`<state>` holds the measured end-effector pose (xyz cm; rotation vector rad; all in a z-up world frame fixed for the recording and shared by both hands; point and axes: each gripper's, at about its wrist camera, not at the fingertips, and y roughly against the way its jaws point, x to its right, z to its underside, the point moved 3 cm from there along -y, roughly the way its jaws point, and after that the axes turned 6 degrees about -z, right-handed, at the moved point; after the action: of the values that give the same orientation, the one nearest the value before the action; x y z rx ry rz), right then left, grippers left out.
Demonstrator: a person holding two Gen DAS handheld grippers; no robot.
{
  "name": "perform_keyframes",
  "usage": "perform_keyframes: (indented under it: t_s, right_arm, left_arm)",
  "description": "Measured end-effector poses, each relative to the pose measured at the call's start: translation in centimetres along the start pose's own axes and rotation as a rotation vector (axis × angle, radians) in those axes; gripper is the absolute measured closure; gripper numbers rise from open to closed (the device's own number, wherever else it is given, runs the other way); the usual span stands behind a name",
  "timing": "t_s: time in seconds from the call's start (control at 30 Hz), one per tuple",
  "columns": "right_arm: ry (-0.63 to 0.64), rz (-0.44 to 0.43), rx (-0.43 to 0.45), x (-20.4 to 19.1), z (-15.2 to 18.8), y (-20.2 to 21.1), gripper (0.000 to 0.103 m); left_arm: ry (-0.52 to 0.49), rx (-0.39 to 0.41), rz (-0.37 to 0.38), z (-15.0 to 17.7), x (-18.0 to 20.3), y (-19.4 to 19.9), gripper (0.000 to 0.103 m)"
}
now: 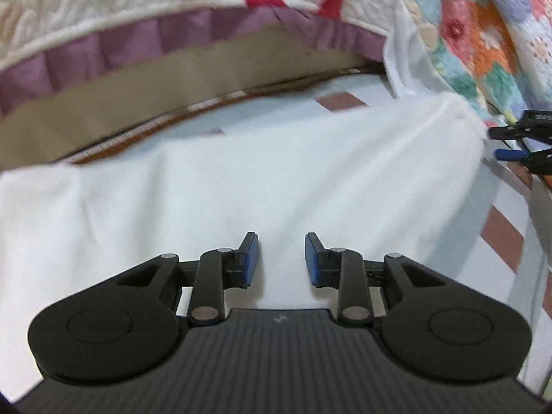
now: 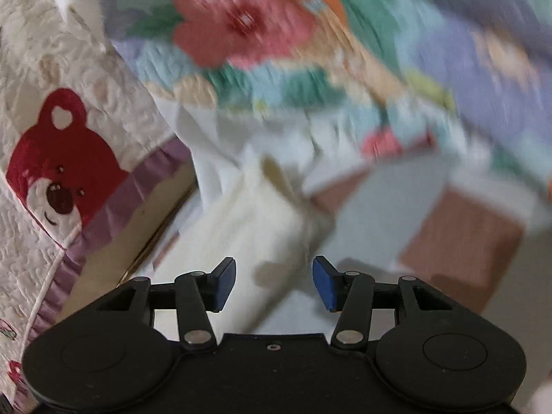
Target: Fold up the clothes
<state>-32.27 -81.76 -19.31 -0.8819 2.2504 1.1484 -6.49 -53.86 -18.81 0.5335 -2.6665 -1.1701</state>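
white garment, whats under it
The white garment lies on a checked sheet of pale and reddish-brown squares, which shows past its right and far edges. Whatever is beneath its middle is covered. Both tools are open above it.

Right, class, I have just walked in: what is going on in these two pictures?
A person is folding laundry with two handheld grippers. The left gripper hovers open over a white garment spread on the checked sheet. The right gripper is also open, near the garment's folded end; that view is blurred. A bear-print quilt and a floral quilt lie behind.
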Motion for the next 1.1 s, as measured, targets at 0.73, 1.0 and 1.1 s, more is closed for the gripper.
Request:
perform_keyframes:
  t_s: [0.73, 1.0, 1.1]
  right_arm:
    - [0.461, 0.256, 0.062, -2.3, -1.0, -3.7, 0.074]
    - [0.512, 0.316, 0.152, -5.1, 0.3, -1.1, 0.036]
    - [0.531, 0.280, 0.228, -7.9, 1.4, 0.7, 0.036]
  left_arm:
    - [0.104, -0.004, 0.055, 3.8, 0.1, 4.6, 0.060]
    - [0.337, 0.076, -0.279, 9.4, -13.3, 13.8, 0.059]
    - [0.466, 0.082, -0.421, 12.8, -19.5, 18.4, 0.058]
